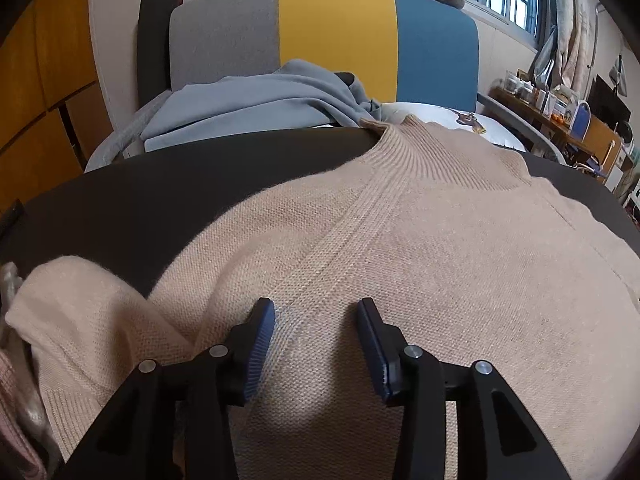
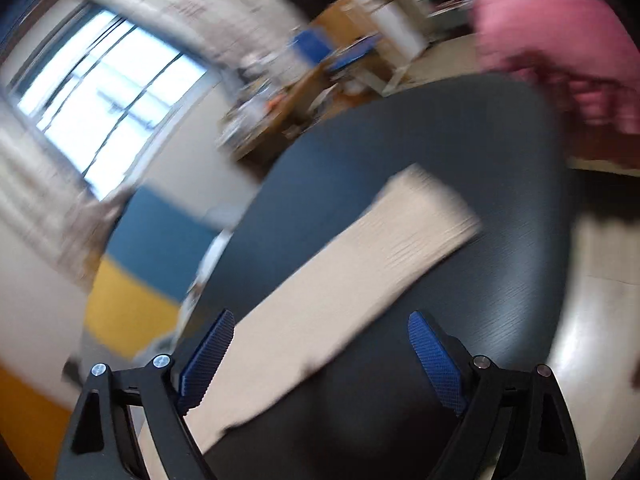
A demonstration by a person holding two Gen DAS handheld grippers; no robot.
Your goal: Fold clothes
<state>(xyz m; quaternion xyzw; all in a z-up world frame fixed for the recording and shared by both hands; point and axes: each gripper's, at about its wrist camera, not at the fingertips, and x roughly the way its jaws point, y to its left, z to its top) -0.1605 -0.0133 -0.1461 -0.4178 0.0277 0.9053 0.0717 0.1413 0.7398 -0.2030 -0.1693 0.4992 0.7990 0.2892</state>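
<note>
A beige knit sweater (image 1: 420, 240) lies spread on the dark round table (image 1: 160, 192), its ribbed collar toward the far edge. My left gripper (image 1: 316, 312) hovers just over the chest of the sweater, jaws apart with a ribbed seam running between the blue pads; nothing is pinched. In the blurred right wrist view, one beige sleeve (image 2: 360, 264) stretches diagonally across the dark table (image 2: 460, 152), cuff at the far end. My right gripper (image 2: 320, 328) is open wide above the near part of that sleeve, not touching it.
A grey, yellow and blue chair back (image 1: 328, 36) stands behind the table with a blue-grey garment (image 1: 248, 100) piled on its seat. A cluttered desk (image 1: 560, 104) is at the right. A pink blurred shape (image 2: 560, 40) sits beyond the table's far edge.
</note>
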